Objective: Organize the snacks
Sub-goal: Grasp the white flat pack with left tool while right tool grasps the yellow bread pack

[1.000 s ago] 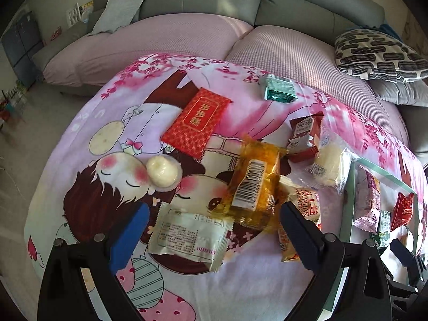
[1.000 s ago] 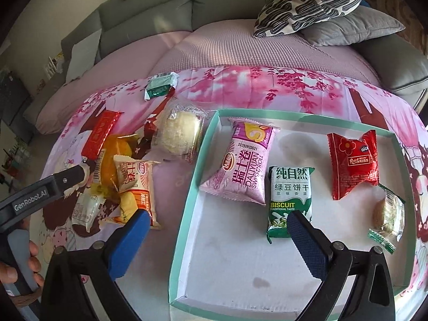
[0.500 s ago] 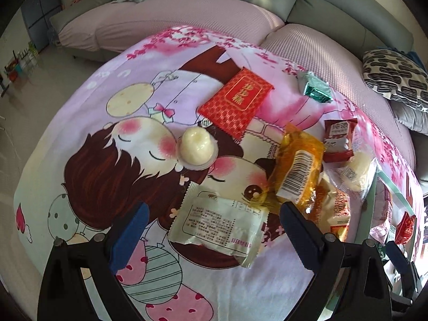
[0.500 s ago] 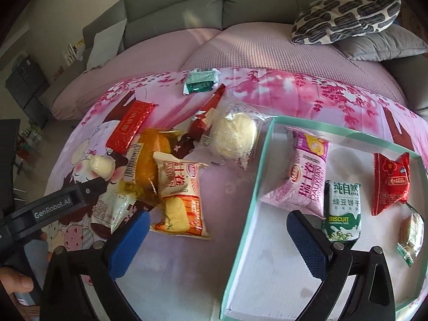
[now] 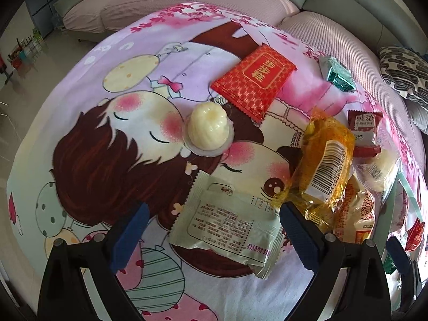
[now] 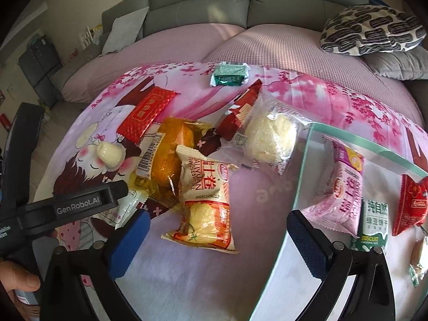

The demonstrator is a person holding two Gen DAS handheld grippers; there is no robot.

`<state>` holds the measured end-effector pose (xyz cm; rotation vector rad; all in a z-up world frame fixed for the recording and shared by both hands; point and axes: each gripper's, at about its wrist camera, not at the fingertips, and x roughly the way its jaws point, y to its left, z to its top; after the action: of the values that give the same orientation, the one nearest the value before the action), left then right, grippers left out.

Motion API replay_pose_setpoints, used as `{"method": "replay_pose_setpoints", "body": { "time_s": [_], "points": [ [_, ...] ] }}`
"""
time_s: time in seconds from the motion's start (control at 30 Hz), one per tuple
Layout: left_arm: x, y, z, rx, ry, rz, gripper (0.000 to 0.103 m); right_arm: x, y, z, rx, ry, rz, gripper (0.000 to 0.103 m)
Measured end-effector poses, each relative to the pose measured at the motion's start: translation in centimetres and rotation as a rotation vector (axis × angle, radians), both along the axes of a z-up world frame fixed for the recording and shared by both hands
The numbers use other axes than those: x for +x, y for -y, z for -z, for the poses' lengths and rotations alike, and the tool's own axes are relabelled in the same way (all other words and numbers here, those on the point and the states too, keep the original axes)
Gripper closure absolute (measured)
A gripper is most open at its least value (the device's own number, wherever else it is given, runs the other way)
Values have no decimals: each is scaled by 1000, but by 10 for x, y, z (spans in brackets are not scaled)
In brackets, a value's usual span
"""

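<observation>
Loose snacks lie on a pink cartoon-print cloth. My left gripper (image 5: 212, 224) is open, and a pale green-white packet (image 5: 227, 222) lies flat between its blue pads. Beyond it sit a yellow jelly cup (image 5: 207, 131), a red packet (image 5: 254, 79), an orange cake packet (image 5: 323, 165) and a small green packet (image 5: 338, 73). My right gripper (image 6: 216, 230) is open over a cream-and-orange Swiss roll packet (image 6: 206, 200). To its right a teal-rimmed tray (image 6: 302, 171) holds a pink packet (image 6: 342, 187), a green biscuit packet (image 6: 374, 222) and a red packet (image 6: 412, 203).
A clear-wrapped white cake (image 6: 270, 136) and a dark red packet (image 6: 240, 112) lie left of the tray. A grey sofa with pink cushions (image 6: 281, 45) and a patterned pillow (image 6: 371, 29) stands behind. The left gripper's body (image 6: 67, 208) and a hand (image 6: 18, 283) show at the left.
Both grippers have moved left and lower toward the snacks. The pale packet now lies between the left pads, and the tray has slid to the right edge of the right wrist view.
</observation>
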<state>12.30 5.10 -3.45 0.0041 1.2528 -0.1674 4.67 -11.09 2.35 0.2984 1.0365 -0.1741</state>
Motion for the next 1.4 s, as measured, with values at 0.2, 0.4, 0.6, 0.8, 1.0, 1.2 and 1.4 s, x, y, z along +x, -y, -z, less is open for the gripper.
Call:
{"method": "replay_pose_setpoints", "body": {
  "time_s": [0.2,0.4,0.6,0.8,1.0,1.2,1.4],
  "points": [
    [2,9,11,-3,-37,34,5,4,-7,10,-9,-20,-35,0],
    [4,14,16,7,-35,44,1,5,-7,15,-11,-18,-46,0],
    [8,23,23,21,-40,48,0,7,-9,16,-13,-16,-54,16],
    [8,23,26,37,-39,33,1,6,-3,18,29,-16,-28,32],
    [0,25,24,39,-35,46,1,6,-1,21,42,-33,-16,36],
    [-2,29,20,34,-23,64,14,6,0,22,42,-35,-11,39],
    [-3,28,14,0,-16,49,32,5,1,21,52,-32,0,41]
  ]
}}
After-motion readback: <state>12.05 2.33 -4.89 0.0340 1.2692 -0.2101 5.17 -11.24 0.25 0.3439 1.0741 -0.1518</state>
